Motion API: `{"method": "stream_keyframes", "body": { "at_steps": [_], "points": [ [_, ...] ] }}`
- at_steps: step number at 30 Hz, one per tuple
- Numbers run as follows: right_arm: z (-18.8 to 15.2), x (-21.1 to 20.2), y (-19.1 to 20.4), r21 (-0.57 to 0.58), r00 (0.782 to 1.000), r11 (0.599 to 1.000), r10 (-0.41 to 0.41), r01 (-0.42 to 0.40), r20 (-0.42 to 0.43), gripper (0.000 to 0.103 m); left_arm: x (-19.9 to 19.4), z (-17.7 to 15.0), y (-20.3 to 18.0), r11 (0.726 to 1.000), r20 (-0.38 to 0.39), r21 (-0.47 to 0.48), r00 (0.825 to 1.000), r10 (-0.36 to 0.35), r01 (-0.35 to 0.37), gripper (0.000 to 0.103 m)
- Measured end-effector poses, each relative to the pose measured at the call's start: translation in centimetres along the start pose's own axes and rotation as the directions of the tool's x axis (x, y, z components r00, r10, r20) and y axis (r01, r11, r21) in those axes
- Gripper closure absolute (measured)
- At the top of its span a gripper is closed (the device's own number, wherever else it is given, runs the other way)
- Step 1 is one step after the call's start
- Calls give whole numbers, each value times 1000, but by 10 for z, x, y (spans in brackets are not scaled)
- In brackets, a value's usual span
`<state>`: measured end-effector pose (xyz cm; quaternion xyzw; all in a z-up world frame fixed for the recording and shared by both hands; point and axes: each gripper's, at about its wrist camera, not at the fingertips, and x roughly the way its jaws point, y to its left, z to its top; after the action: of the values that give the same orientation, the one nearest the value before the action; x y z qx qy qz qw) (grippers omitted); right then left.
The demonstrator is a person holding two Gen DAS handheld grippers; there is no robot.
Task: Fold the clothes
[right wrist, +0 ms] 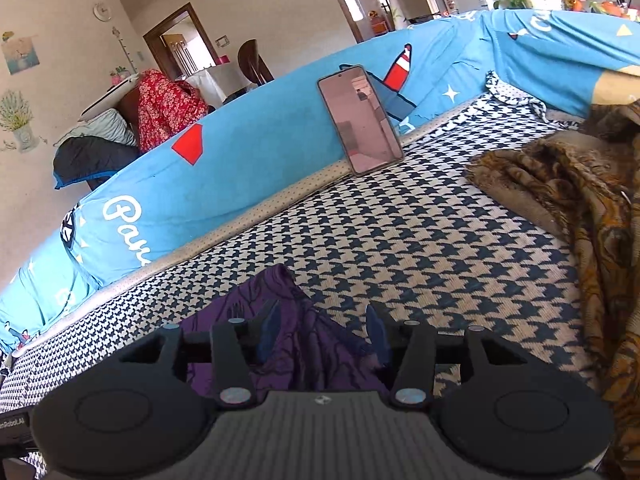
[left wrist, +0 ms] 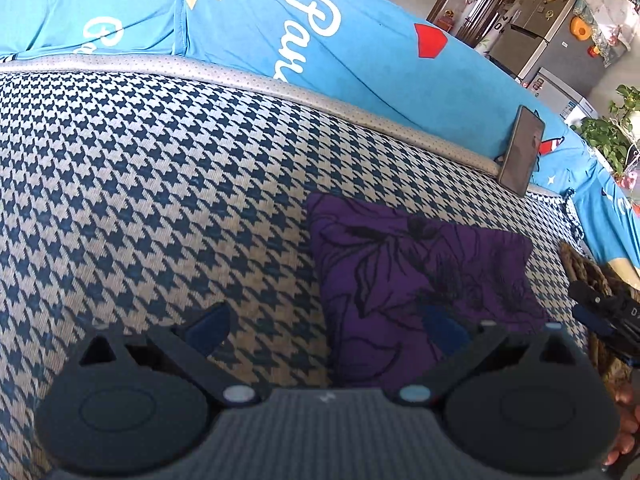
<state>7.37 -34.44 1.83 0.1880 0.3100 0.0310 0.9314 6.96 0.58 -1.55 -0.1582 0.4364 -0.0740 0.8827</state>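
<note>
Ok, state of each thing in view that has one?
Purple garment: folded, flat on the houndstooth cover.
Brown garment: unfolded, heaped.
Phone: propped against the blue backrest.
Left gripper: open, empty.
Right gripper: open, over the purple garment.

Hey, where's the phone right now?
The phone leans upright against the blue backrest cover, at the rear of the houndstooth seat, beyond the folded purple garment.
</note>
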Motion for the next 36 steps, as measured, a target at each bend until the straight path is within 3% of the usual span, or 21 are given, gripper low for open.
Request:
{"method": "stream_keyframes", "body": {
  "at_steps": [11, 18, 26, 36],
  "points": [
    [-37, -31, 15, -60, 997, 997, 47, -51, -58, 55, -27, -44, -12, 998, 2, 66, 1000, 11, -11, 0],
    [-61, -45, 34, -139, 994, 986, 85, -93, -64, 54, -36, -63, -23, 988, 20, 142, 998, 53, -56, 0],
    [-83, -35, 49, -257, 993, 965, 23, -52, -117, 49, -30, -72, -24, 983, 8, 167, 997, 77, -77, 0],
    [-91, -33, 50, -288, 993, 957, -6, -27, -114, 48, -29, -81, -26, 979, 31, 181, 995, 94, -98, 0]
  ]
}}
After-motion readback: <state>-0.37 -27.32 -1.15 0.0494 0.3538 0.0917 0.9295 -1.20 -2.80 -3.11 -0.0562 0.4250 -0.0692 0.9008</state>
